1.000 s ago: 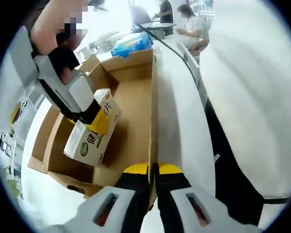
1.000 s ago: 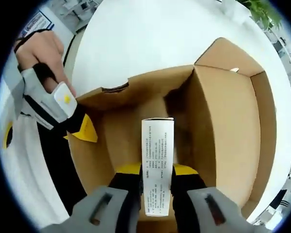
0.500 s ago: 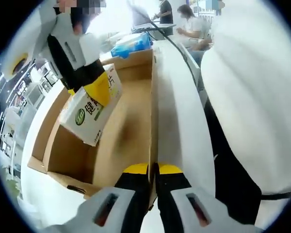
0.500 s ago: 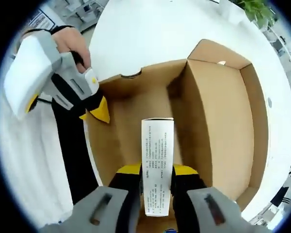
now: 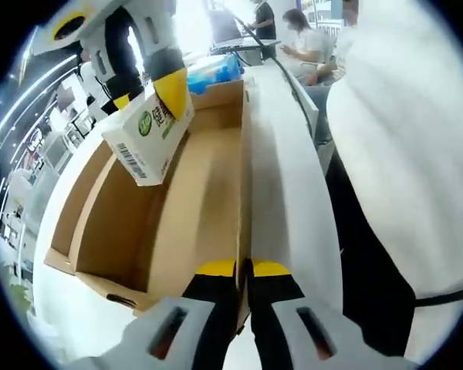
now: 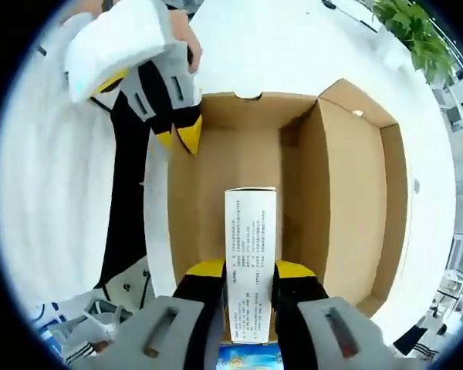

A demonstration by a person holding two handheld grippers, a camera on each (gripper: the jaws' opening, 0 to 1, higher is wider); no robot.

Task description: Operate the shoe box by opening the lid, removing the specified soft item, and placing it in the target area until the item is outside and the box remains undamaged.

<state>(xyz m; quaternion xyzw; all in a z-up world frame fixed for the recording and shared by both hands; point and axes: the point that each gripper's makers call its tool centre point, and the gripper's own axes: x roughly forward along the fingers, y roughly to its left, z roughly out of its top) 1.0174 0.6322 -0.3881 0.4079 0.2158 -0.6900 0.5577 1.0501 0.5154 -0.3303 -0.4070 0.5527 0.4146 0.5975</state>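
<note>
Left gripper view shows barcode on carton (image 5: 148, 135); right gripper view, fine print.

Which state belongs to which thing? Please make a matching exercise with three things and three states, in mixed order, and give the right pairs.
Things:
1. left gripper
2. right gripper
3. cardboard box

States:
A. open on top, nothing lying on its floor
B. jaws shut on the white carton, held above the box
C. jaws shut on the edge of the box wall

Pairs: 1-C, 2-B, 3-A
</note>
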